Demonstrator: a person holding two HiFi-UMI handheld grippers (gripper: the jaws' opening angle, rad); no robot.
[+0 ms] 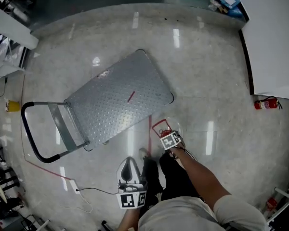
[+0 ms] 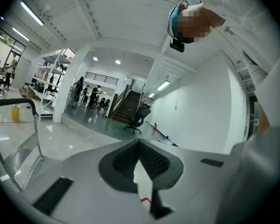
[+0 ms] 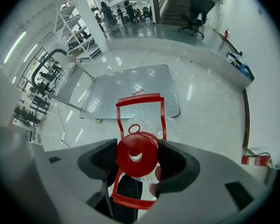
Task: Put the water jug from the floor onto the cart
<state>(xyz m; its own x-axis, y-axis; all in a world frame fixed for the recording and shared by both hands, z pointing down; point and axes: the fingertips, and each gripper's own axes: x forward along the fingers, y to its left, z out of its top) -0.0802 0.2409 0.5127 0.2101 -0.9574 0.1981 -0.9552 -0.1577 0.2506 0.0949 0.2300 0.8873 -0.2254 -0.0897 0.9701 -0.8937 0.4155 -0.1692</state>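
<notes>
The water jug shows mainly as its red cap (image 3: 136, 154) and red carry handle (image 3: 140, 99); its clear body is hard to make out. My right gripper (image 3: 137, 157) is shut on the cap's neck, over the floor beside the person's dark trouser legs. In the head view the right gripper (image 1: 167, 134) and the red handle (image 1: 160, 126) sit just off the near corner of the cart (image 1: 120, 97), a bare steel platform with a black push handle (image 1: 31, 134). My left gripper (image 1: 130, 170) hangs lower left, jaws shut on nothing, pointing out into the room (image 2: 140, 146).
A red fire extinguisher (image 1: 266, 103) lies by the white wall (image 1: 274, 32) on the right. A thin cable (image 1: 91, 191) and a red tape line (image 1: 48, 170) run over the floor near the cart handle. Shelving and a yellow object (image 1: 12, 106) stand at the left.
</notes>
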